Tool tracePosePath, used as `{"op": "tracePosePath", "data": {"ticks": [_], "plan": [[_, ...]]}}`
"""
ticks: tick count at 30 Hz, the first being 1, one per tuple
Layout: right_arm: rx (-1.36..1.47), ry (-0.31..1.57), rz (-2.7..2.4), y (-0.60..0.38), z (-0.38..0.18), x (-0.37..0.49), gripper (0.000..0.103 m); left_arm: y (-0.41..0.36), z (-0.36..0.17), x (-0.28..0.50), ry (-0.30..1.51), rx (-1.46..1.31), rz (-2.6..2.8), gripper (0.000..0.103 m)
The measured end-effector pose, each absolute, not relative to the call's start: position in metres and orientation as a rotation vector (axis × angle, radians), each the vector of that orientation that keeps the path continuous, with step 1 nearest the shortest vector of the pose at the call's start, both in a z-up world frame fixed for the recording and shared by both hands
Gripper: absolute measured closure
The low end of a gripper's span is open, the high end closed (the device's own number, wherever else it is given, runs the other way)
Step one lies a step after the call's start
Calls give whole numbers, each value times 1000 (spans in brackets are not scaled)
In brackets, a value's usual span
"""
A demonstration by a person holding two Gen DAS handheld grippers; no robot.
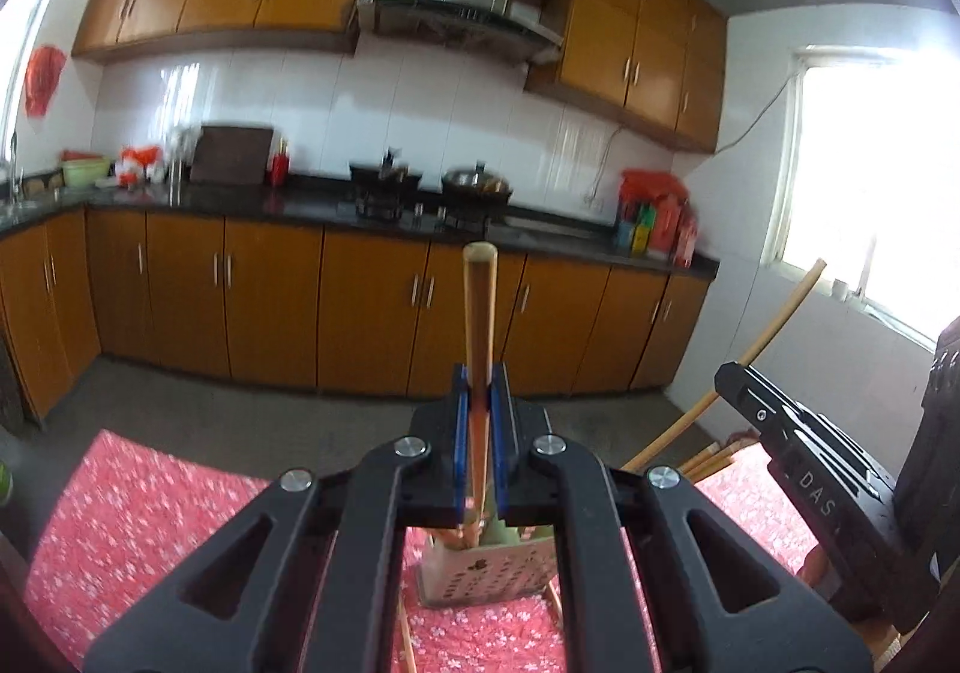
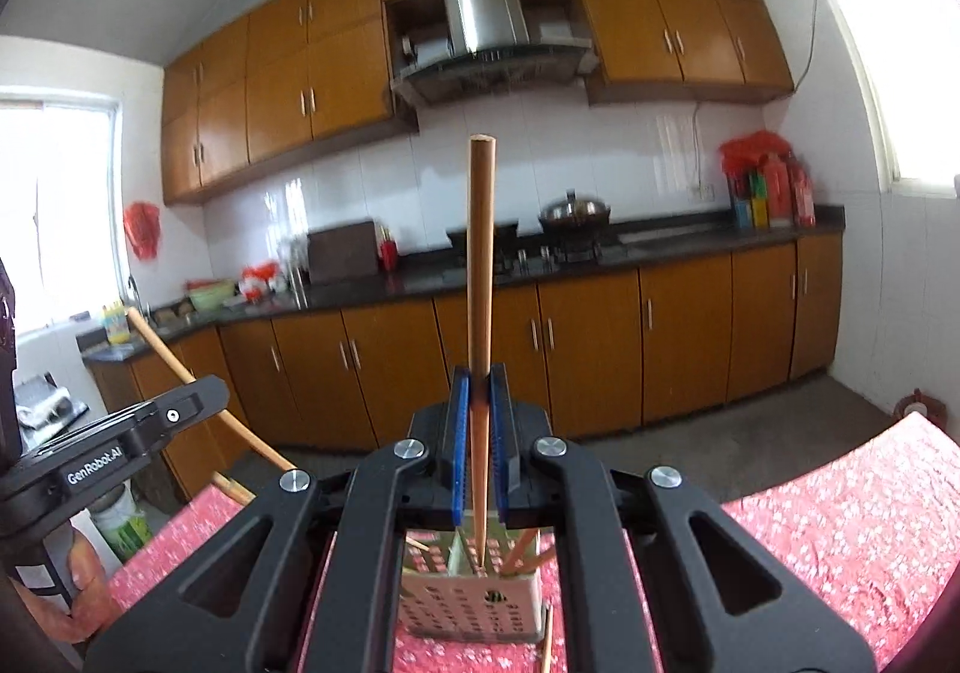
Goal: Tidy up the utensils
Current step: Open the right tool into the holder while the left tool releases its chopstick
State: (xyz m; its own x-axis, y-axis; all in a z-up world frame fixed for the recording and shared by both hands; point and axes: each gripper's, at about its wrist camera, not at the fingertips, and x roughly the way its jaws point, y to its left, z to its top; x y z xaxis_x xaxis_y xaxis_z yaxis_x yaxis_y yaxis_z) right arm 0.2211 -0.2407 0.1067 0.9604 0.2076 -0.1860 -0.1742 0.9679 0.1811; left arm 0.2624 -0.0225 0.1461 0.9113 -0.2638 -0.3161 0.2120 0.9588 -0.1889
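My left gripper [image 1: 479, 403] is shut on a wooden chopstick [image 1: 479, 313] held upright, its lower end over a perforated utensil holder [image 1: 486, 577] on the red floral tablecloth [image 1: 138, 517]. My right gripper [image 2: 479, 403] is shut on another wooden chopstick [image 2: 481, 253], also upright, its thin tip just above the same holder [image 2: 474, 607], which has several chopsticks in it. The right gripper also shows in the left wrist view [image 1: 798, 427] at the right, and the left gripper shows in the right wrist view [image 2: 120, 445] at the left.
Loose chopsticks lie on the cloth beside the holder [image 1: 405, 637] [image 2: 547, 637]. Beyond the table are orange kitchen cabinets [image 1: 270, 301], a dark counter with a stove and wok [image 1: 477, 184], and a bright window [image 1: 876, 181].
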Motion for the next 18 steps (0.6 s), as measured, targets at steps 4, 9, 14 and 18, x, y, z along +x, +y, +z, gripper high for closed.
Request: {"op": "tracePosePath", "data": {"ticks": [4,9,14,18], "plan": [[150,249,189,-238,96,227,94,-20,127,276,397,-166,-247,95],[152,226,176,-243,105,214,63,-16,131,269,365,-161,-248,82],[174,185,159,-263,119,187,61,0,144,242,324,-180,-234,77],[192,209,125,-285,107,164,56,24,137,204,311,-173,-194,66]]}}
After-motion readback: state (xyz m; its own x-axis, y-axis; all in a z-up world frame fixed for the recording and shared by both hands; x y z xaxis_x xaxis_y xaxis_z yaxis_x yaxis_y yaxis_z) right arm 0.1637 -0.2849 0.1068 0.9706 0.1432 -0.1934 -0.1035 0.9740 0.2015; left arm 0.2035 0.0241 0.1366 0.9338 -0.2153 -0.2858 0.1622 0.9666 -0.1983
